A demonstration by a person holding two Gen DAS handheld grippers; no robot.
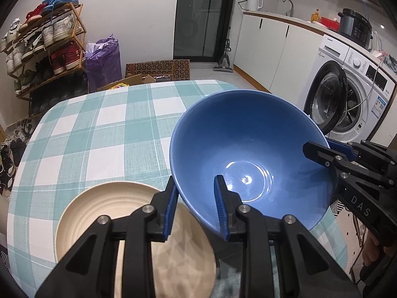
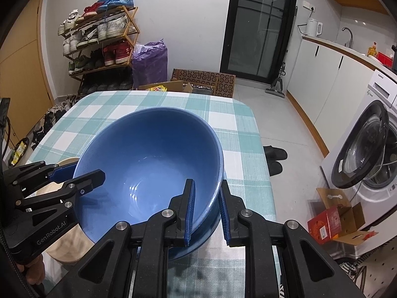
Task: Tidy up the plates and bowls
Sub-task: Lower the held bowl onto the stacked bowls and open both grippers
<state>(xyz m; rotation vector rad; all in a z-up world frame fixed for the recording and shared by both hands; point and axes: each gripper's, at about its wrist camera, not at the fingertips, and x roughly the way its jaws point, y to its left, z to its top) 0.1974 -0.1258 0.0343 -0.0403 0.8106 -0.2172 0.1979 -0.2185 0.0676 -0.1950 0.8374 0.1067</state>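
Cream plate (image 1: 104,213) clearest from left wrist

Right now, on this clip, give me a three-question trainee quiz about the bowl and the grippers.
1. True or false: both grippers straddle the blue bowl's rim.
2. What lies beside the bowl, under the left gripper? A) cream plate B) green cup C) metal tray
3. Fill in: the table wears a teal and white ____ cloth.

Key: 1 true, the right gripper too, opposite side; 2 A; 3 checked.
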